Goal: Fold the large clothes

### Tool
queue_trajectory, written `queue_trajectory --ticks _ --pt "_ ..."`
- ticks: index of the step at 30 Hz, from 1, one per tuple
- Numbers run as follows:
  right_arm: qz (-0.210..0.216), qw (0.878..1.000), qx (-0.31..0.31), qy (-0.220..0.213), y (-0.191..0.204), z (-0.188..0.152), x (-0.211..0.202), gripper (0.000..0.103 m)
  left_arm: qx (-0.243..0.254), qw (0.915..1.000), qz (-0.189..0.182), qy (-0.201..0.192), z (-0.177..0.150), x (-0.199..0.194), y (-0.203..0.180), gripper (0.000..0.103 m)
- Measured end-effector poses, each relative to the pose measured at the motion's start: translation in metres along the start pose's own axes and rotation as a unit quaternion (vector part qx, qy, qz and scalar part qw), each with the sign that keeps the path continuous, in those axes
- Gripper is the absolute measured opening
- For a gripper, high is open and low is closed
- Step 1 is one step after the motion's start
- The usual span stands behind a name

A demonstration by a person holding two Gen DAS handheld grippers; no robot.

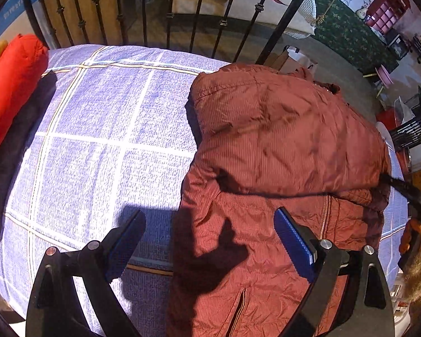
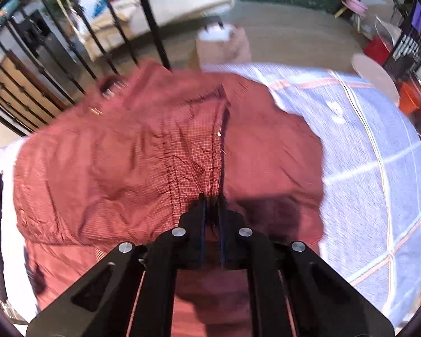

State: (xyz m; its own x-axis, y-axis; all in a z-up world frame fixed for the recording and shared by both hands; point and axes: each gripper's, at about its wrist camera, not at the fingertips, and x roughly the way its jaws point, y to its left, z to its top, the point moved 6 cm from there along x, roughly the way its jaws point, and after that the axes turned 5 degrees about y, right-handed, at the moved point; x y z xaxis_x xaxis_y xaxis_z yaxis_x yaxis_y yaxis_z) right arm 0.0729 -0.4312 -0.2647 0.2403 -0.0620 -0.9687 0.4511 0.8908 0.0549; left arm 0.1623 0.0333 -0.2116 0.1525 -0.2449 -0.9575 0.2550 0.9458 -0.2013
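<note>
Lower centre of the right wrist view: the right tool (image 2: 212, 205) is seen with its jaws drawn almost together on a gathered ridge of the maroon padded jacket (image 2: 143, 163); a thin pleat of fabric is pinched between the pads, and the cloth is pulled taut toward the upper centre of the frame. Motion blur is present, so finer detail of the held edge cannot be told.

Lower part of the left wrist view: the left tool (image 1: 210, 241) is shown spread wide and holding nothing, one blue pad over the bedsheet at lower left, the other over the jacket (image 1: 280, 146) at lower right.

Middle of both frames: the jacket is laid on the bed, on a blue checked bedsheet (image 1: 103, 129), occupying the right half of the left view. One panel is already laid over the body, a zip line (image 1: 324, 216) being exposed below the fold edge. The fold is judged partly made; flattening and at least one further fold appear to be left.

Left edge, left view: a red garment (image 1: 11, 84) lies unfolded, touching the sheet's edge.

Top of both frames: a black iron bed rail (image 1: 199, 8) is seen beyond the mattress.
</note>
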Motion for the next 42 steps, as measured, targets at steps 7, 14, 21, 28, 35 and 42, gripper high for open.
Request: queue_trajectory --ticks 7,14,21,28,35,42 --pt "-0.034 0.999 0.025 -0.027 -0.011 -0.009 -0.035 0.082 0.068 0.9973 0.023 -0.019 0.037 0.006 -0.038 0.090" --pt "0.022 0.995 -0.089 -0.026 0.068 -0.003 -0.038 0.086 0.155 0.9864 0.045 -0.031 0.070 0.029 -0.103 0.091" --pt "-0.048 0.994 -0.093 0.044 0.081 0.007 0.028 0.090 0.191 0.9776 0.089 0.009 0.079 0.082 -0.128 0.095" --pt "-0.072 0.990 -0.096 0.078 0.079 -0.003 0.055 0.098 0.172 0.9796 0.099 0.033 0.084 0.118 -0.118 0.098" --pt "-0.109 0.988 -0.082 0.077 0.086 -0.004 0.072 0.098 0.177 0.9770 0.108 0.051 0.098 0.140 -0.116 0.099" --pt "-0.114 0.987 -0.076 0.084 0.092 0.010 0.083 0.098 0.169 0.9794 0.101 0.046 0.103 0.148 -0.113 0.099"
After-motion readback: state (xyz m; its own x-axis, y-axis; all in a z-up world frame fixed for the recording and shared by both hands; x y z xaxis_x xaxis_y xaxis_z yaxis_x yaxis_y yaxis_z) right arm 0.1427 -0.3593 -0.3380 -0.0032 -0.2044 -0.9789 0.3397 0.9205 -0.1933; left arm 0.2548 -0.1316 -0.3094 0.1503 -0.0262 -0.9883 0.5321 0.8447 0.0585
